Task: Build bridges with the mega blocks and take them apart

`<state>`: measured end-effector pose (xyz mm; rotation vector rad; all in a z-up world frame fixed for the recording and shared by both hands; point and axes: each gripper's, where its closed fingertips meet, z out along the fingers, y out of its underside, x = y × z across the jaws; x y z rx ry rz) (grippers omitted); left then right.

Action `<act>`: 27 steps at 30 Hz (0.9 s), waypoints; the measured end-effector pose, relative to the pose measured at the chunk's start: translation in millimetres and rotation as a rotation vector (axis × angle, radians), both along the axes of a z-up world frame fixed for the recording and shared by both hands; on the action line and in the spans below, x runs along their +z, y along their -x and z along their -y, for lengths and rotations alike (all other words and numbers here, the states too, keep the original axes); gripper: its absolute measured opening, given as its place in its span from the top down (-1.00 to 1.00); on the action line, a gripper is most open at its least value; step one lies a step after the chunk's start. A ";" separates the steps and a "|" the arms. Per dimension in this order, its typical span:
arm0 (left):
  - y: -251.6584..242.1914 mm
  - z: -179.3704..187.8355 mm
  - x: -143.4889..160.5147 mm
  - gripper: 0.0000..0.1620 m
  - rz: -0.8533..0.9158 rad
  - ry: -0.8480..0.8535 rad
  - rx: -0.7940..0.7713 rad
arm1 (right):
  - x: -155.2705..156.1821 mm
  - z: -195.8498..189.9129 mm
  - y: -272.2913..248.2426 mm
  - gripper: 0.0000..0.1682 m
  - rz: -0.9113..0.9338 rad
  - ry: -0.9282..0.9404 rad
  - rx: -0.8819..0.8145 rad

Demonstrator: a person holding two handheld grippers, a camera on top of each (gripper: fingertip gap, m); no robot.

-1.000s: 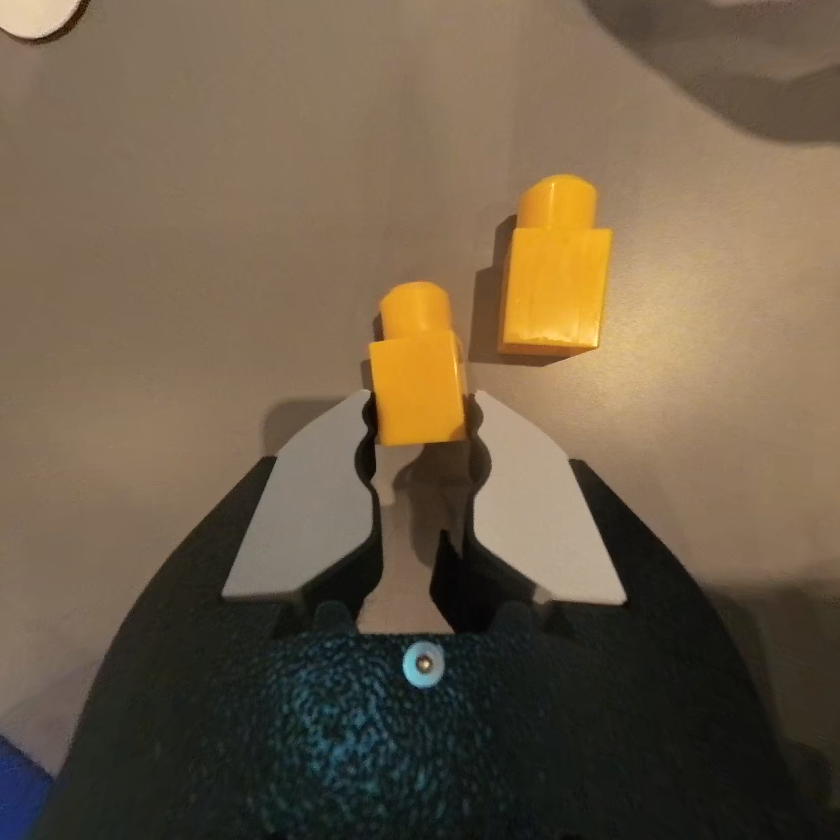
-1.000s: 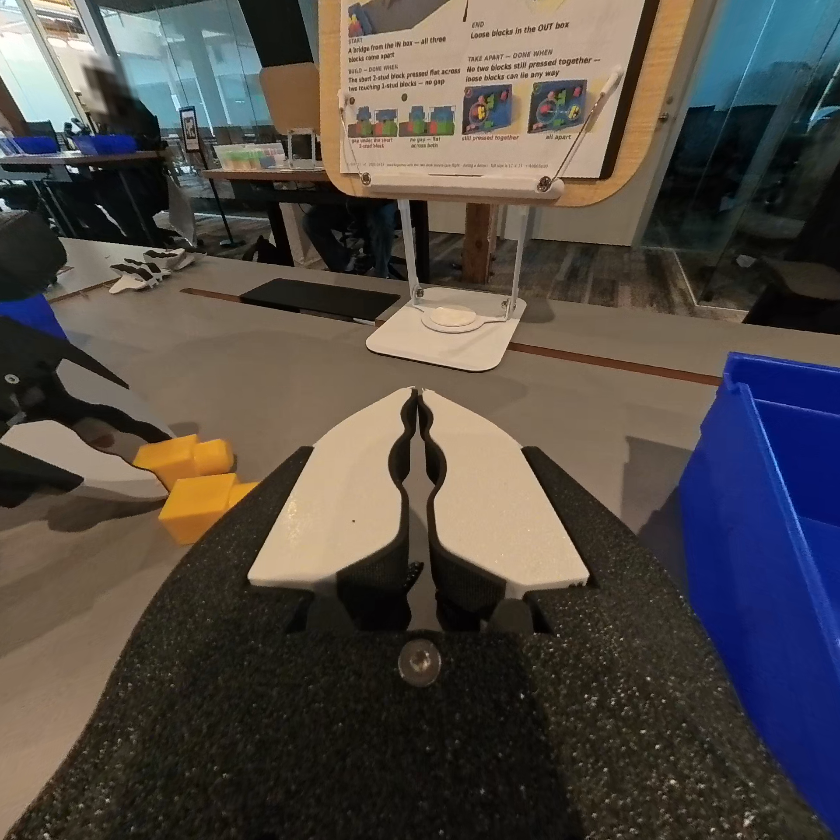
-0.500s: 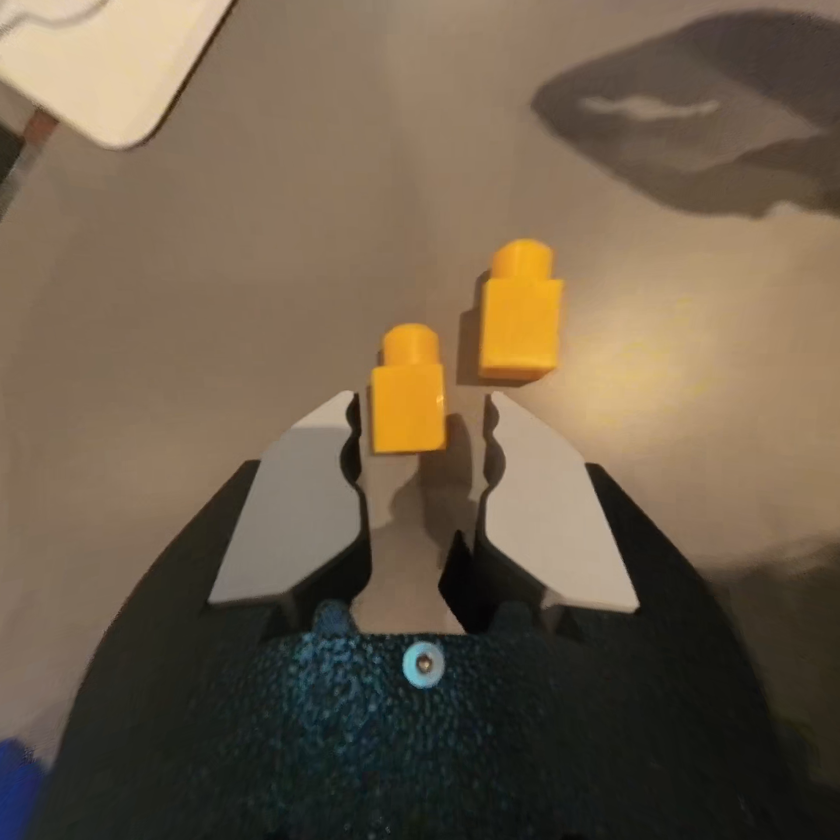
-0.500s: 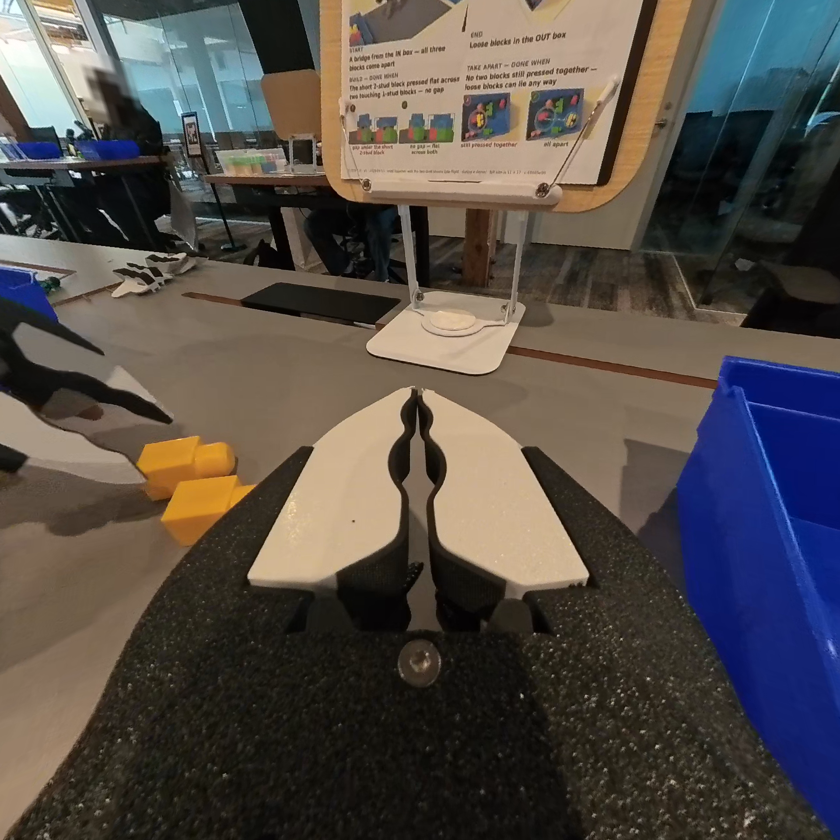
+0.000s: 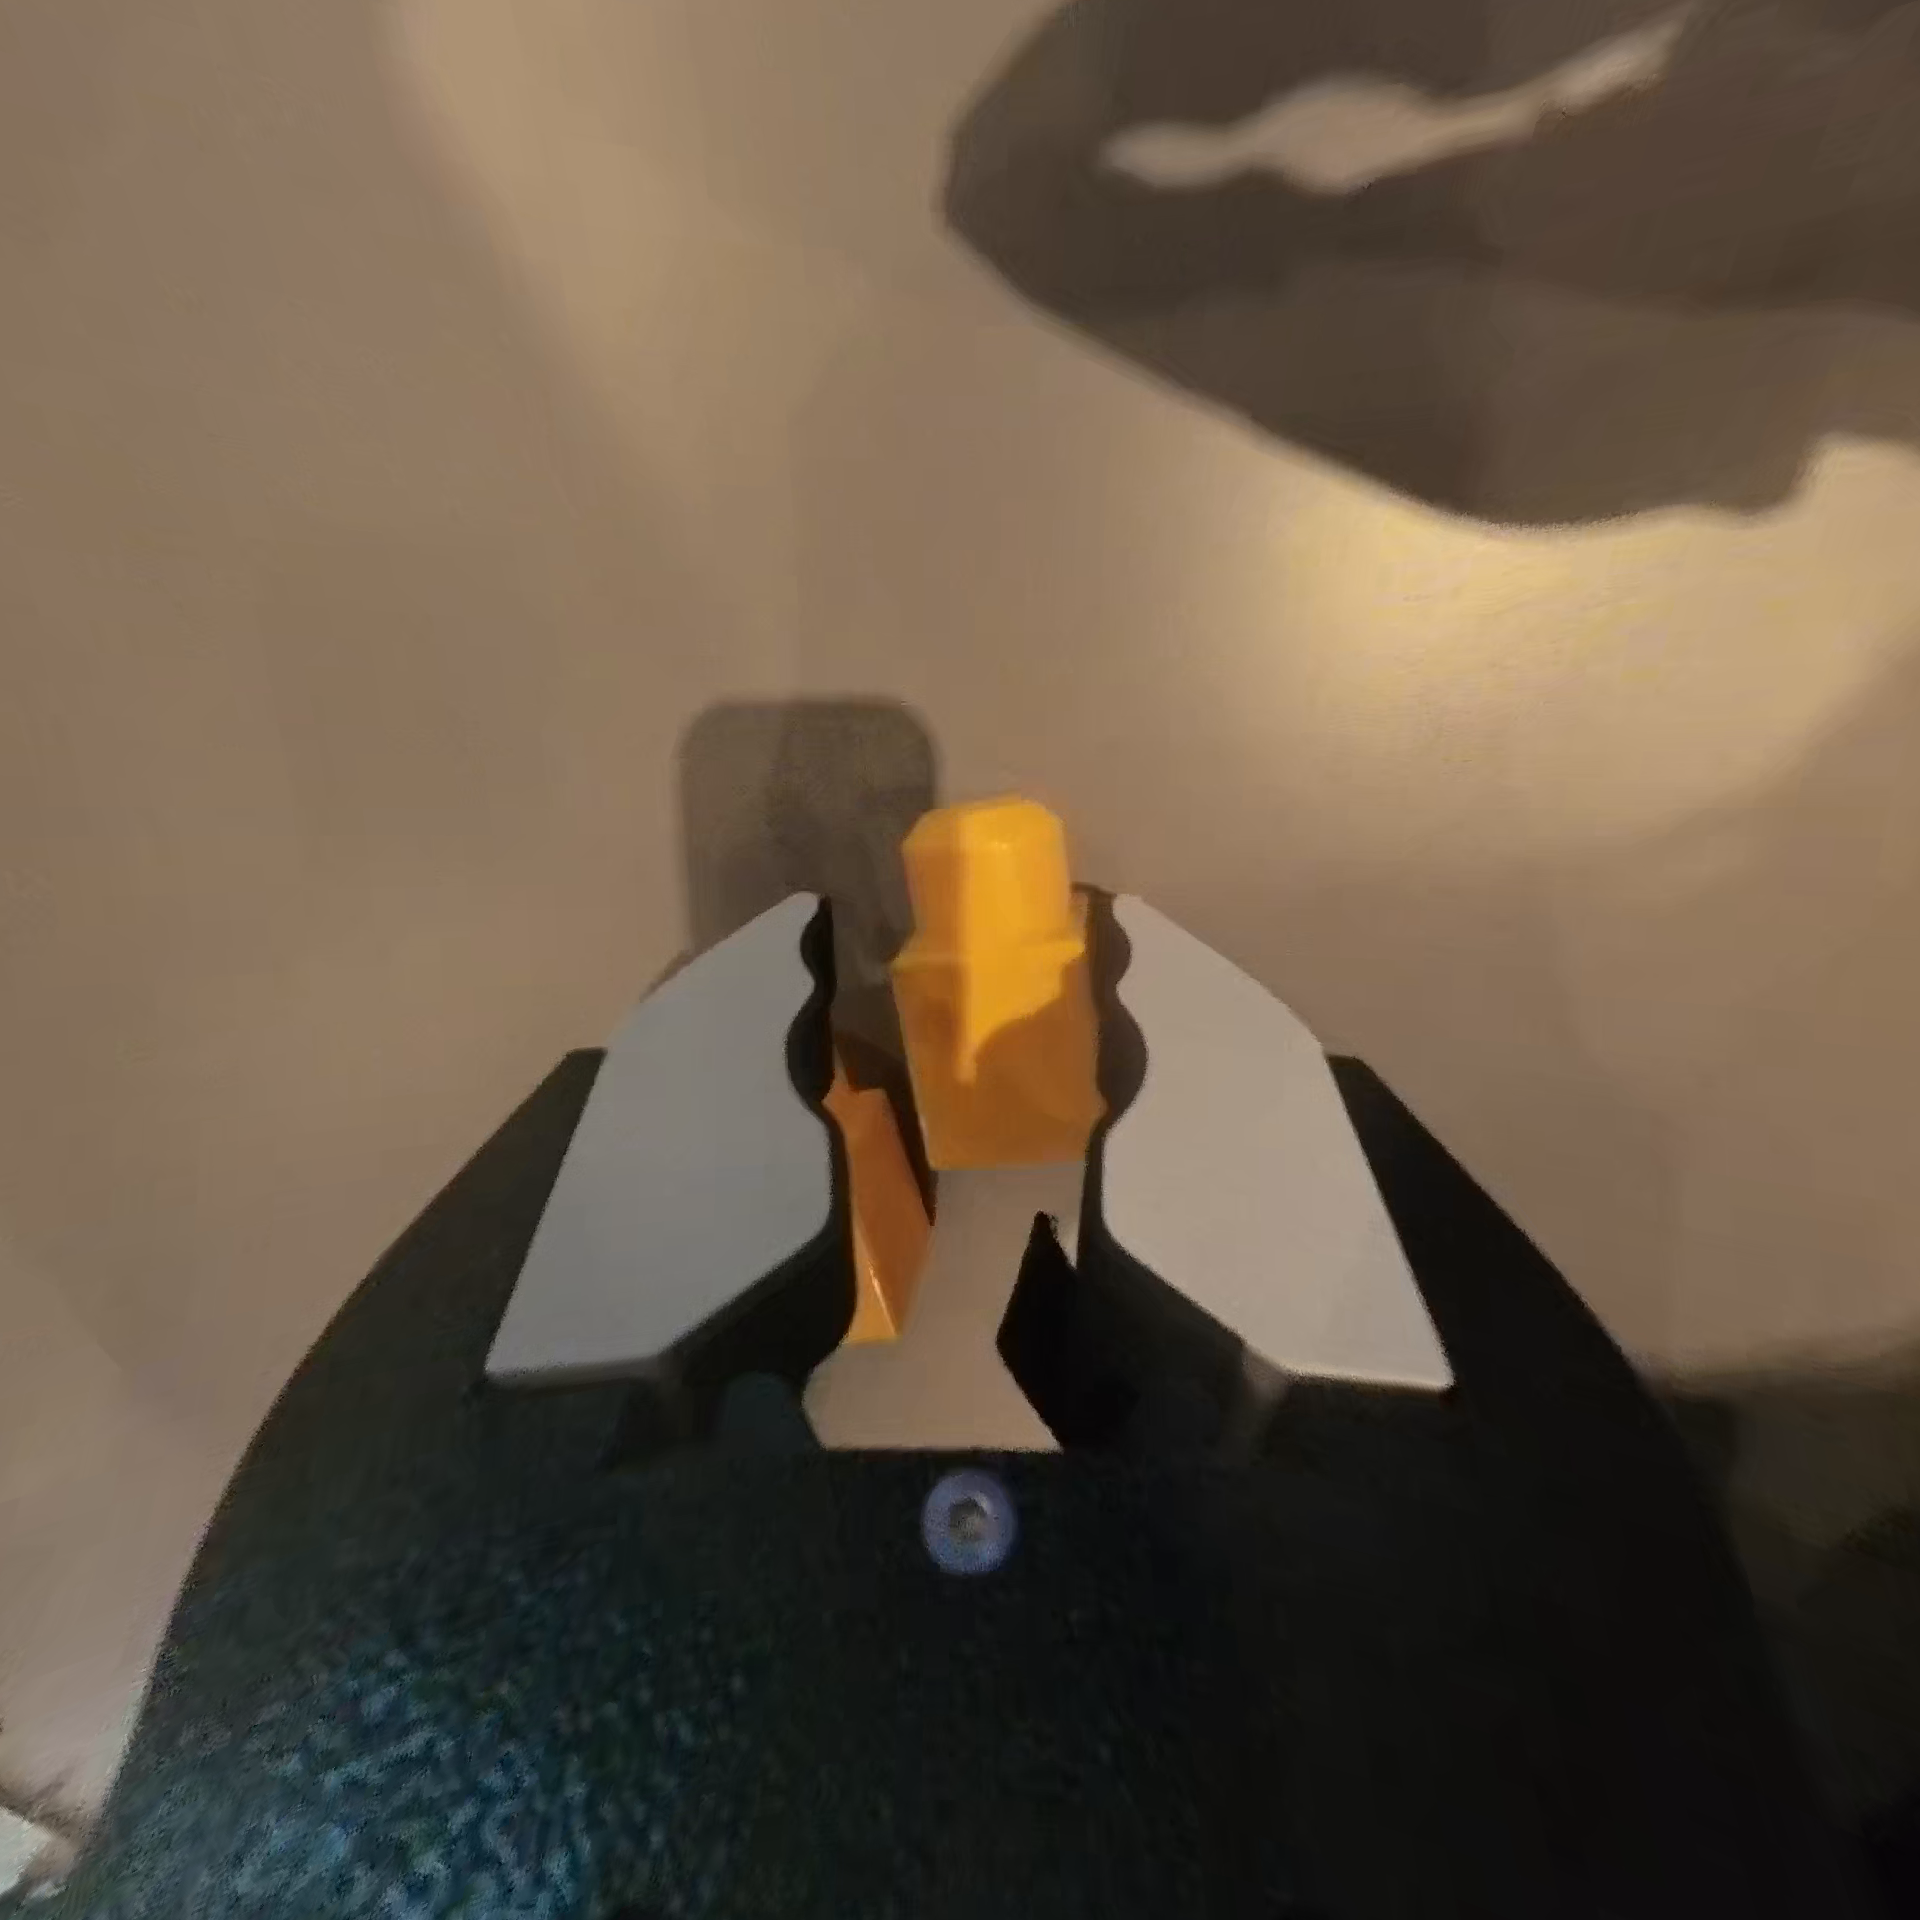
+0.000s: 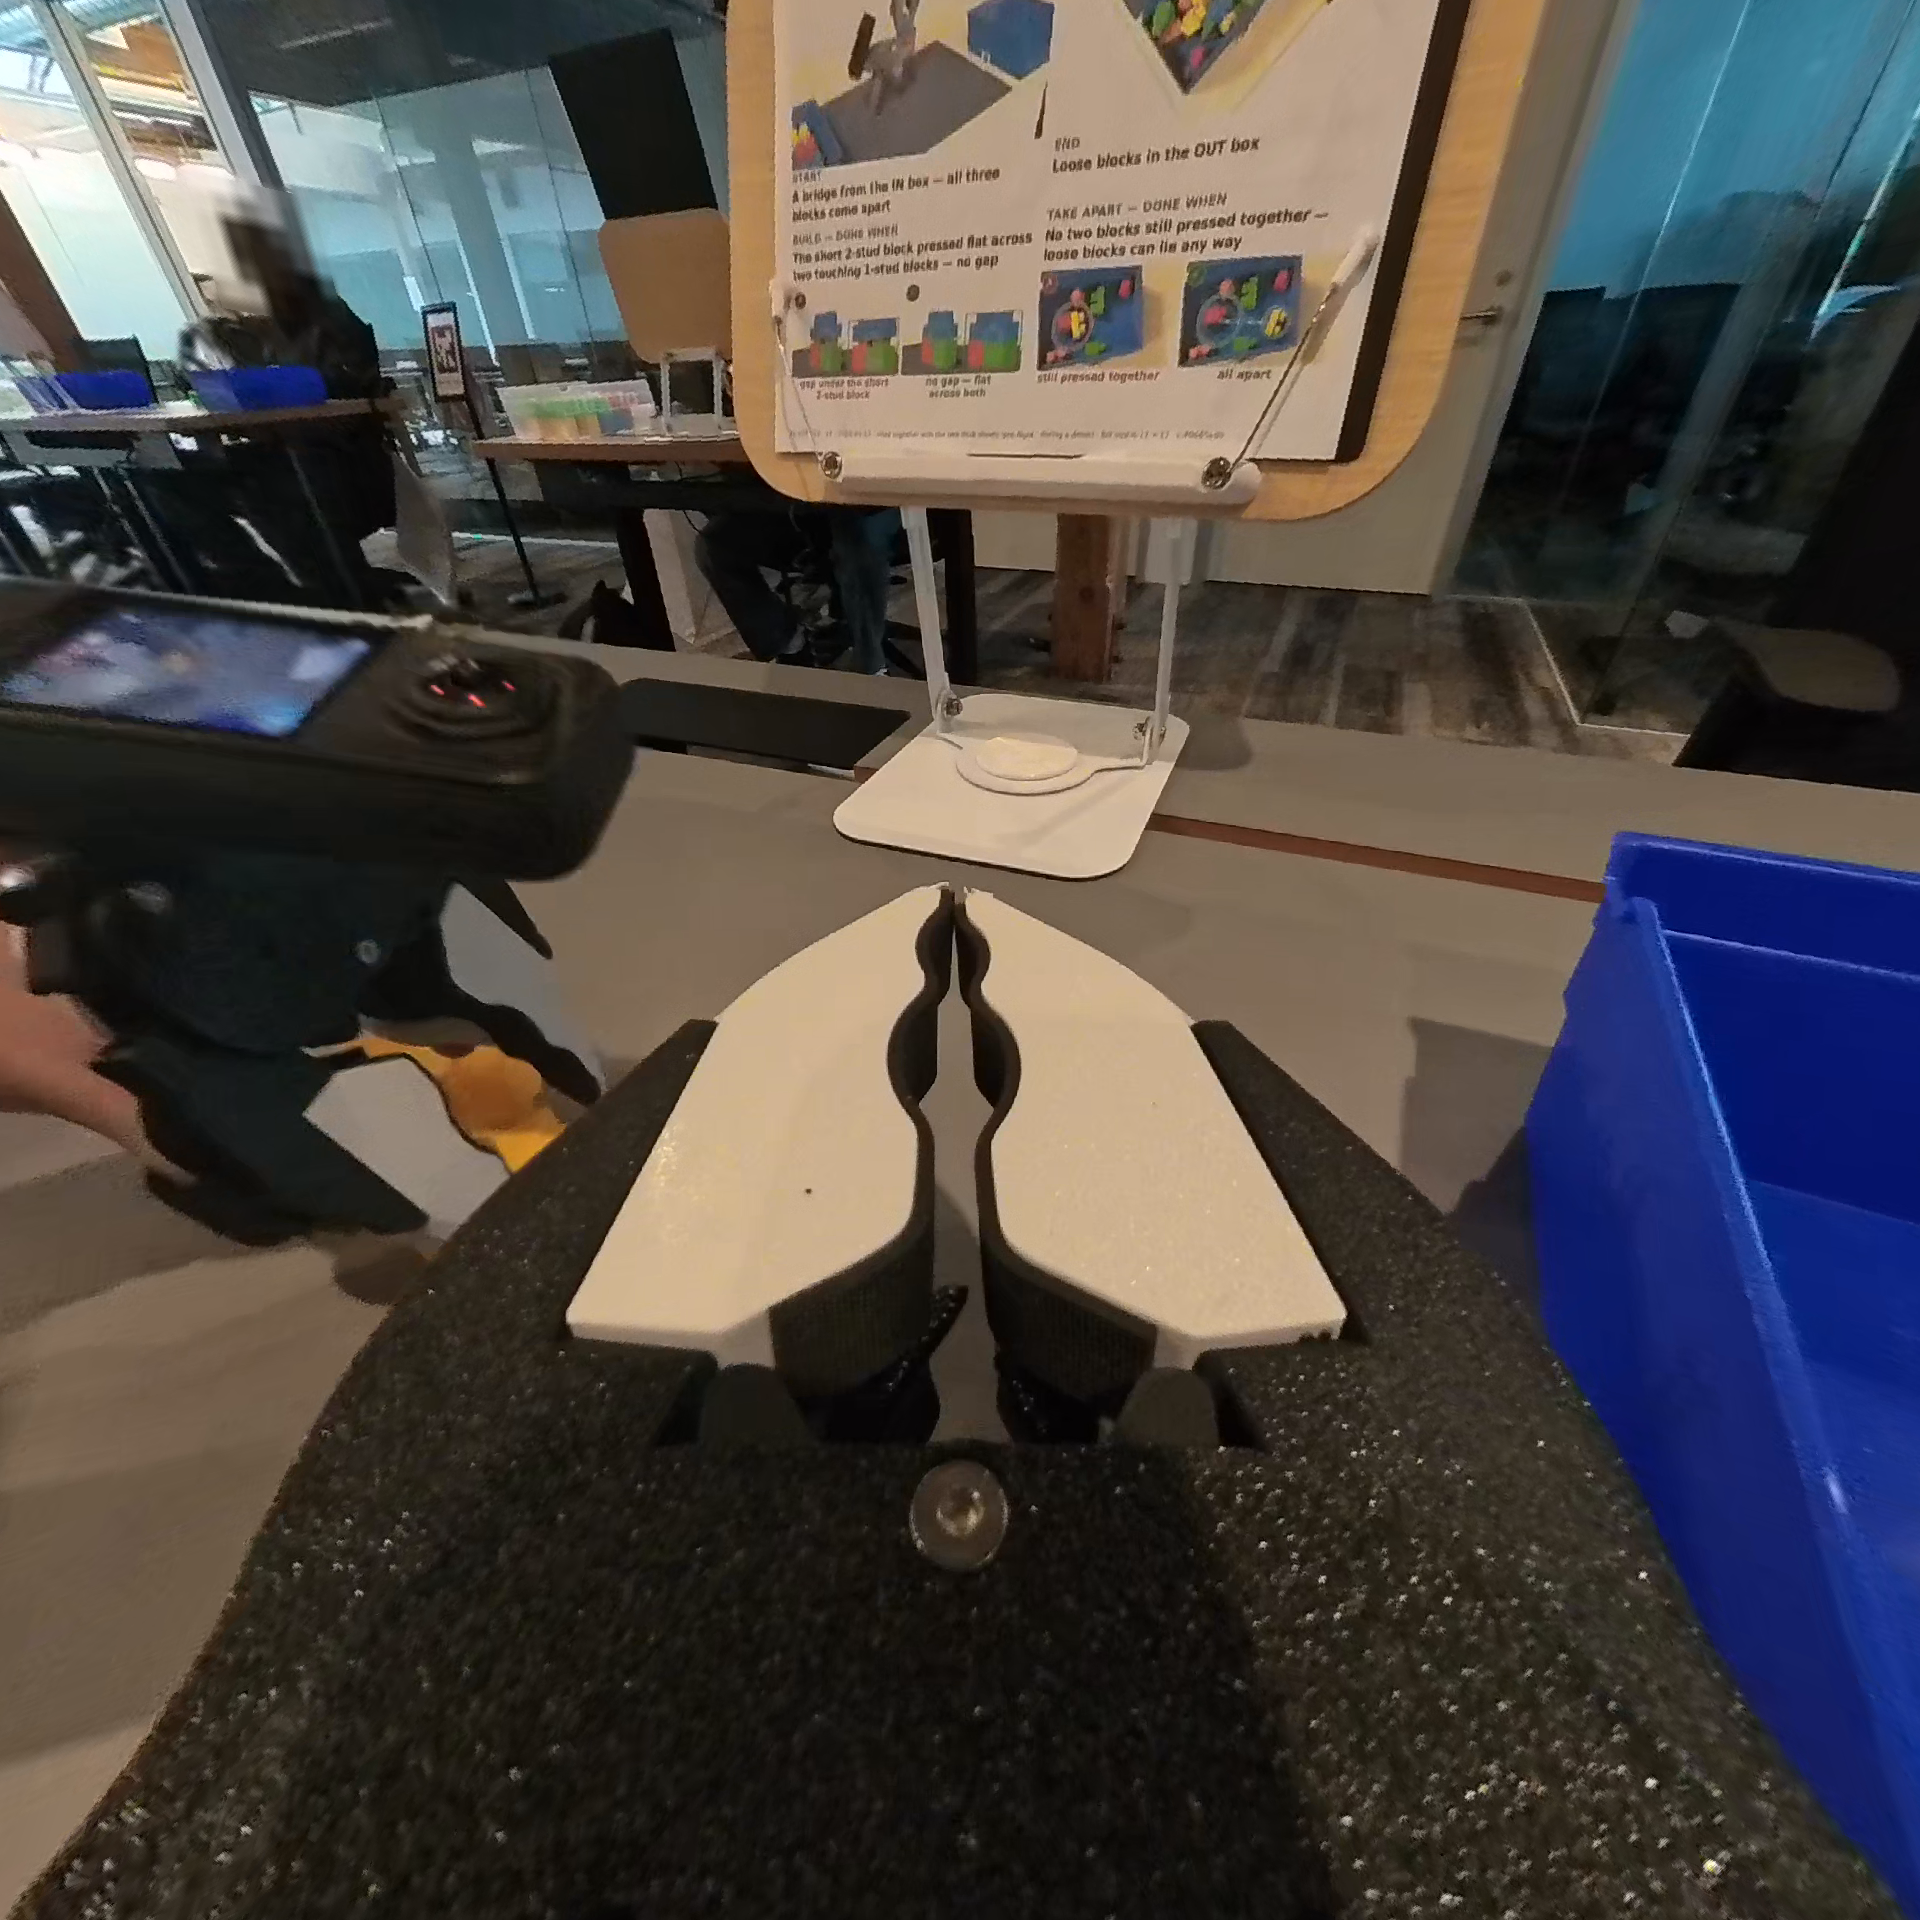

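Two yellow one-stud mega blocks lie on the grey table [image 5: 416, 520]. In the left wrist view, one yellow block [image 5: 987, 1018] sits between my left gripper's [image 5: 966, 904] open fingers, against the right finger, stud pointing away. The second yellow block [image 5: 881, 1216] shows partly, lower and to the left in the gap. The picture is blurred. In the right wrist view my right gripper [image 6: 954, 894] is shut and empty above the table. My left gripper [image 6: 499, 1143] is at its left, pointing down over a yellow block [image 6: 488, 1081].
A blue bin [image 6: 1714, 1143] stands at the right of the right gripper. A white stand [image 6: 1008, 800] with an instruction board is at the table's far side. A person's hand [image 6: 52, 1049] holds the left gripper. The right gripper shows blurred in the left wrist view [image 5: 1455, 260]. About 20 cm separates my left fingertips from my right.
My left gripper let go of the first yellow block, then moved forward and tilted down so both blocks now sit between its open fingers. The right gripper stayed shut and nearly still.
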<state>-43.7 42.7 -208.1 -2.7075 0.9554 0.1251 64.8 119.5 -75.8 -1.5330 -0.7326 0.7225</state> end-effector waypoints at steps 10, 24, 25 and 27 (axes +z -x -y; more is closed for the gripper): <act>-6.5 -7.2 8.6 0.60 0.059 -0.109 -0.037 | 1.2 0.4 -0.7 1.00 -0.010 0.004 0.005; -41.7 35.7 61.1 0.60 0.619 -0.579 -0.318 | 3.5 17.5 14.9 1.00 -0.013 -0.023 0.142; -42.5 39.6 58.4 0.60 0.624 -0.588 -0.322 | 3.5 21.1 17.8 1.00 -0.009 -0.030 0.168; -42.0 46.9 50.7 0.60 0.623 -0.582 -0.326 | 2.0 27.7 23.3 1.00 0.009 -0.042 0.211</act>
